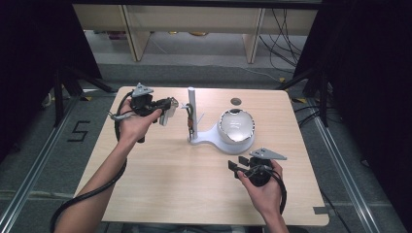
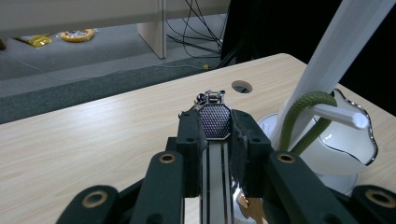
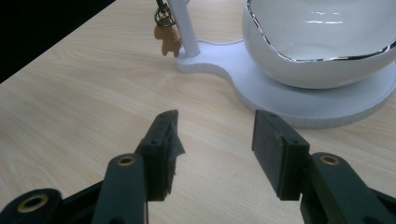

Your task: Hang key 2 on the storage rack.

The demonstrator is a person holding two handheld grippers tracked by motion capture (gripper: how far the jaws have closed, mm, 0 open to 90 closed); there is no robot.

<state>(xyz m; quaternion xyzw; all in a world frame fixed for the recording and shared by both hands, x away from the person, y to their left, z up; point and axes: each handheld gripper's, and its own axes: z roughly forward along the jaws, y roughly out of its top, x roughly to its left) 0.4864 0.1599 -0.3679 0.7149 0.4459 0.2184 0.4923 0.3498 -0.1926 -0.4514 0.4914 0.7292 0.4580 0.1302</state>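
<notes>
- Nearest the high camera: right tongs (image 1: 236, 168), low near the desk's (image 1: 170, 194) near-right corner, jaws spread wide, nothing between them, hovering just above bare wood.
- Left tongs (image 1: 171, 108) up by the far-left part of the desk, jaws pressed together on a small metal lighter-like piece (image 2: 214, 119); textured grey face poking out past the pads, a bit of cap hardware on top.
- Held piece: long axis running along the jaws, pointing toward the white stand (image 1: 214, 138) at desk centre.
- Stand: upright white post (image 1: 192, 104) with side pegs, green cord (image 2: 303, 109) looped over a peg, small tan figure charm (image 3: 168, 36) hanging low by the post.
- White bowl (image 1: 236, 125) with silver rim on the stand's round base, toward the right edge side of the post, just ahead of the right tongs.
- Key relation: post and pegs lie just past the held piece's tip, to its right in the left gripper view; left hand clearly nearer the post, right hand nearer the bowl.
- Judged step: carrying the piece toward the stand or bowl; exact target unclear.
</notes>
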